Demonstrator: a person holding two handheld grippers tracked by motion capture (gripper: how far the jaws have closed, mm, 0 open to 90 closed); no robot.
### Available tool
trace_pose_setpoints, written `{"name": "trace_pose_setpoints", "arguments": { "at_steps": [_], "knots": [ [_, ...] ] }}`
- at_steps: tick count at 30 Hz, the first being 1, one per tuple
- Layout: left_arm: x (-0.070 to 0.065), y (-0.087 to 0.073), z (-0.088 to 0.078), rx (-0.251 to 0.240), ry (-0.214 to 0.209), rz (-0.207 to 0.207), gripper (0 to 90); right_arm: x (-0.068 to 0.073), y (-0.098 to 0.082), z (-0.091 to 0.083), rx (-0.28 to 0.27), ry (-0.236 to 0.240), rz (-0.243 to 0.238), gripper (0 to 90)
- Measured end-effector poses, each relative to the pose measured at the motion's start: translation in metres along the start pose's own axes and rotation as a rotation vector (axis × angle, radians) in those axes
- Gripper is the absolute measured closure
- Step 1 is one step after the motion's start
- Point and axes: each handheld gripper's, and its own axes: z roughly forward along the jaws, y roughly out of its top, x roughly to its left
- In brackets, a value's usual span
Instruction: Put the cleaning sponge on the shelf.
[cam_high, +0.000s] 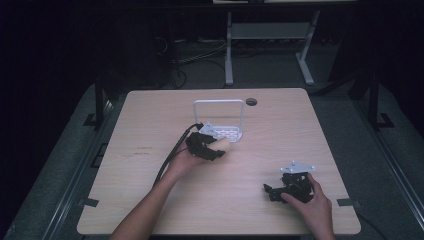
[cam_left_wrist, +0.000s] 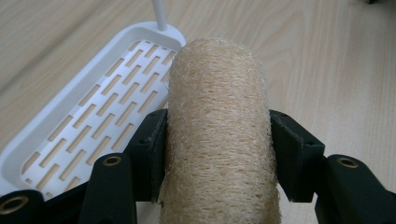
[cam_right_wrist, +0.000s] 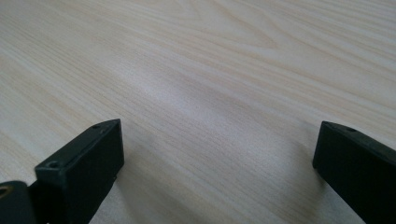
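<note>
A pale wooden table (cam_high: 150, 200) carries the scene, with a round dark grommet hole (cam_high: 251, 101) near its far edge, right of centre. Beyond the far edge, on the dark floor, stands a grey metal frame (cam_high: 270, 35) (with loose cables (cam_high: 200, 55) beside it).

Two bare forearms with no sleeves rise from the table's near edge, each hand gripping a matte black two-jaw gripper. The left gripper (cam_high: 216, 151) trails a black cable back along the forearm; seen up close, its jaws are flat black blocks on hinged black arms with brass-coloured pivot rings and small screw holes. The right gripper (cam_high: 270, 191) carries a grey three-cornered plate dotted with pale studs, and its squared black jaws show small recessed holes.
</note>
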Motion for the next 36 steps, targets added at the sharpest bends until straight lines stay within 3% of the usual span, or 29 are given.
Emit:
{"name": "trace_pose_setpoints", "arguments": {
  "at_steps": [10, 20, 27, 32, 36],
  "knots": [
    [0.011, 0.011, 0.000, -0.019, 0.022, -0.023, 42.4, 0.000, 0.000, 0.000, 0.000, 0.000, -0.001, 1.6],
    [0.019, 0.021, 0.007, -0.004, 0.044, -0.021, 42.4, 0.000, 0.000, 0.000, 0.000, 0.000, 0.000, 1.6],
    [0.023, 0.030, 0.016, -0.002, 0.069, -0.016, 42.4, 0.000, 0.000, 0.000, -0.001, 0.001, 0.001, 1.6],
    [0.023, 0.036, 0.026, -0.007, 0.072, -0.042, 42.4, 0.000, 0.000, 0.000, 0.000, 0.000, 0.000, 1.6],
    [0.024, 0.039, 0.034, 0.006, 0.088, -0.038, 42.4, 0.000, 0.000, 0.000, -0.001, 0.000, 0.002, 1.6]
  ]
}}
